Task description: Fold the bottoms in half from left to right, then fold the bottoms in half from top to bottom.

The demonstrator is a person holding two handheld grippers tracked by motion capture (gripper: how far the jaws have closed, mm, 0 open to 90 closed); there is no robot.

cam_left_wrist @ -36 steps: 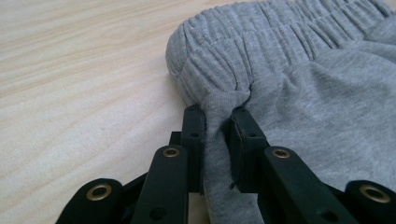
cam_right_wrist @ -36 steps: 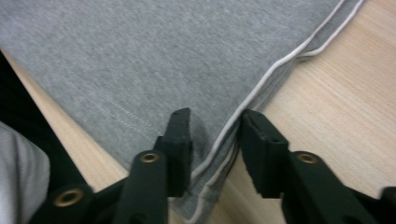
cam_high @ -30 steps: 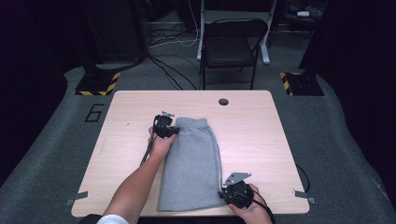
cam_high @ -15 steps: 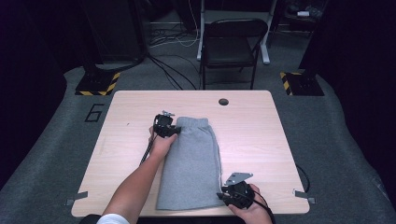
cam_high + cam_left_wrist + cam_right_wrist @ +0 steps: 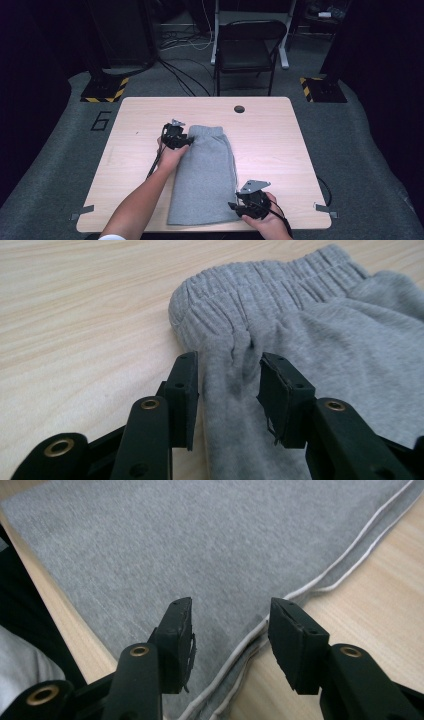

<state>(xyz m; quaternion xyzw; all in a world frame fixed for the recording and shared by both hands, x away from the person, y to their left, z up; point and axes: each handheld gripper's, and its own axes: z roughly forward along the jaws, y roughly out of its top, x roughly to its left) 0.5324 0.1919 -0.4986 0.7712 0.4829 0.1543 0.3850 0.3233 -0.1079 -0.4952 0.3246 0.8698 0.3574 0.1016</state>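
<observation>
I find a pair of grey shorts [image 5: 205, 175] lying flat on the wooden table [image 5: 280, 145], folded lengthwise into a narrow strip. The elastic waistband [image 5: 270, 285] lies at the far end, toward the middle of the table, and the hem reaches the near edge. A white side stripe [image 5: 235, 165] runs along the right edge of the garment.

My left gripper [image 5: 176, 136] sits at the far left corner of the shorts, just below the waistband. In the left gripper view its jaws stand apart, one on each side of a raised ridge of grey cloth. The left jaw rests where the fabric edge meets the table. I cannot tell whether either pad presses the cloth; the gap between them is plainly wide.

My right gripper [image 5: 248, 205] is at the near right corner of the shorts, close to the near table edge. In the right gripper view its jaws are spread. The left jaw is above grey fabric, the right jaw above bare wood, and the white-striped edge [image 5: 320, 575] runs between them. I see no cloth pinched.

A dark round hole [image 5: 239, 109] marks the far side of the table. Beyond the table a black folding chair [image 5: 247, 50] stands on grey floor
</observation>
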